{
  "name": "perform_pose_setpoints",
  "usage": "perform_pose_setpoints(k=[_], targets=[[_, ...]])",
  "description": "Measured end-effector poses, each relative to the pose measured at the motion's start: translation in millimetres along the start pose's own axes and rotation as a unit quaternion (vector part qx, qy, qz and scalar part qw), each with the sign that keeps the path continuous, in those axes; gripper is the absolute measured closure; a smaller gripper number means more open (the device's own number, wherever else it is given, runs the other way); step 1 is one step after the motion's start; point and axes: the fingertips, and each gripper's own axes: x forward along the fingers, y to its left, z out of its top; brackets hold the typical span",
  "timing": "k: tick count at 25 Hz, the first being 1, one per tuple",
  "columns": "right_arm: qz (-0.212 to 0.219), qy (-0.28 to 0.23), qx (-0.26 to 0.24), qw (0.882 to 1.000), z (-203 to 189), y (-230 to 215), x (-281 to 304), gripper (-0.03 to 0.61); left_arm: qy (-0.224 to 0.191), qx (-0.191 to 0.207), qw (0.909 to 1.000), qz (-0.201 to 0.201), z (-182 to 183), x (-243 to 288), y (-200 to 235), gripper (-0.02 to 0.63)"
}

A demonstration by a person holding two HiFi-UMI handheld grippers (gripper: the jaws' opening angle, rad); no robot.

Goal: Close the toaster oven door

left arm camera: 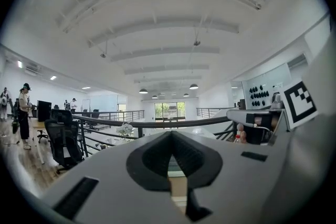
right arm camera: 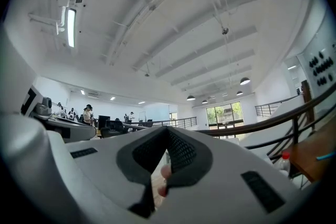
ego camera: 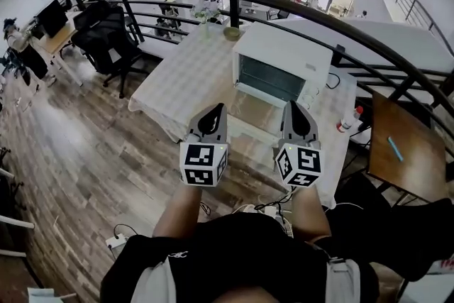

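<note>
Closed hand-held gripper (left arm camera: 170, 135) before railing (left arm camera: 145, 124)

We are viewing a white toaster oven (ego camera: 284, 57) on a pale checked tablecloth (ego camera: 183, 73). We are reading black-and-white square markers (ego camera: 204, 165) on the grey left gripper (ego camera: 218, 110) and right gripper (ego camera: 291, 108), over brown wood-grain flooring (ego camera: 85, 152).

Person wears a black short-sleeved top (ego camera: 248, 252). Left gripper (ego camera: 220, 107) and right gripper (ego camera: 290, 104) are tapered pale grey shells with black ribbed pads inside. Each has a white cube (ego camera: 203, 164) at the rear printed with black square markers.

Left gripper (ego camera: 220, 108), right gripper (ego camera: 291, 107) (both closed)
</note>
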Motion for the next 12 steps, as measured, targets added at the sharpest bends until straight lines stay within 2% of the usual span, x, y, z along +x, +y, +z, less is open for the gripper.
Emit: perform_pose_setpoints(k=[3, 6, 12], targets=[[0.003, -0.008, 0.0, 1.0, 4.6, -9.2, 22.2, 0.588, -0.003, 0.001, 1.0, 0.005, 7.7, 19.3, 6.4, 0.606], [0.004, -0.002, 0.002, 1.0, -6.6, -7.0, 42.9, 0.588, 0.007, 0.008, 0.9999, 0.002, -2.2, 35.6, 17.3, 0.606], [-0.028, -0.002, -0.001, 1.0, -27.7, 6.4, 72.8, 0.588, 0.021, 0.032, 0.9982, -0.045, -23.4, 68.6, 47.0, 0.606]])
